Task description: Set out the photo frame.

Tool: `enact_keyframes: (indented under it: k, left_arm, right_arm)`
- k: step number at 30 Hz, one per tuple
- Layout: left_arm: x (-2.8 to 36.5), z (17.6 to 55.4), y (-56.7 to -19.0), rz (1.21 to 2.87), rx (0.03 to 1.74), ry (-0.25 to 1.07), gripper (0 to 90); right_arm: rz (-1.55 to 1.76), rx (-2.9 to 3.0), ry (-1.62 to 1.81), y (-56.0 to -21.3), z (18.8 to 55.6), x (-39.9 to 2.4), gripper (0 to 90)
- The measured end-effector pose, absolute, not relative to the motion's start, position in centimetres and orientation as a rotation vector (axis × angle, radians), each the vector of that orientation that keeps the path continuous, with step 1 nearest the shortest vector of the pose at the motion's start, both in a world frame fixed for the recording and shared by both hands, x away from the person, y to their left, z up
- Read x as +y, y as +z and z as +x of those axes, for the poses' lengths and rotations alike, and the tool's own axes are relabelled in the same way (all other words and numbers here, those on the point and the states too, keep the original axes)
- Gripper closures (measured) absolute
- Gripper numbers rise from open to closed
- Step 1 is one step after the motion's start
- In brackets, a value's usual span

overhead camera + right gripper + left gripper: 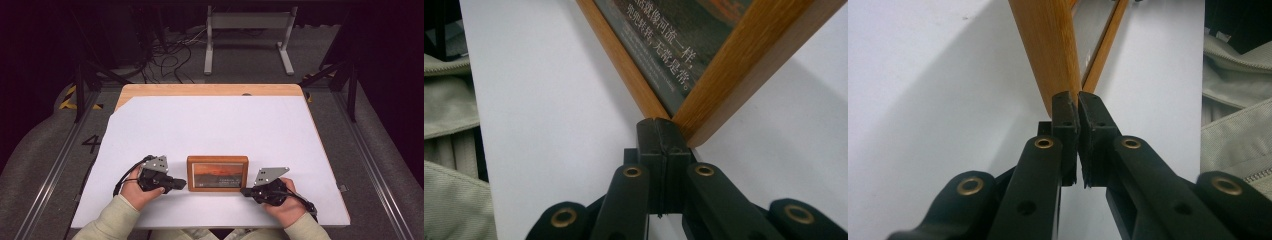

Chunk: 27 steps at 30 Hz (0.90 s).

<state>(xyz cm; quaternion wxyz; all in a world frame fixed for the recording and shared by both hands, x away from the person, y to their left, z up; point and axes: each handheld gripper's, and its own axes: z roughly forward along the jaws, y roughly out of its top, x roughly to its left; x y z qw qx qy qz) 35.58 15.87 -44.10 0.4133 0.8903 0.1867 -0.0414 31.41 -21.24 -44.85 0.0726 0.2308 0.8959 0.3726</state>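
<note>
Both claws (184, 185) (243, 190) pressed together, touching wooden frame (217, 173) — white tabletop (215, 125), dark room.

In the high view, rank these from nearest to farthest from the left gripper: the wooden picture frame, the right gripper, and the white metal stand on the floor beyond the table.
From the left gripper:
1. Wooden picture frame, right at its jaw tips, centre of the near table edge.
2. Right gripper, across the frame, at its other lower corner.
3. White metal stand, on the floor past the table's far edge.
</note>
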Motion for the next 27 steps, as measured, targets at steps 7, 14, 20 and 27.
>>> enact_keyframes:
  k: [7,14,20,27]
  left_arm:
    - [16.7,35.5,-43.4,2.193,0.493,-0.047,82.0]
    - [17.6,35.3,-41.9,2.135,0.527,0.051,72.7]
    - [19.4,35.9,-41.1,2.084,0.590,0.135,68.1]
    - [21.4,37.3,-41.2,2.012,0.691,0.286,47.2]
  right_arm:
    - [0.702,2.656,1.196,-43.1,31.3,-22.2,86.2]
    - [0.730,2.539,1.246,-40.5,31.8,-24.3,80.4]
    - [0.774,2.463,1.275,-39.2,32.9,-26.0,76.0]
    - [0.853,2.370,1.291,-38.5,35.4,-28.0,65.1]
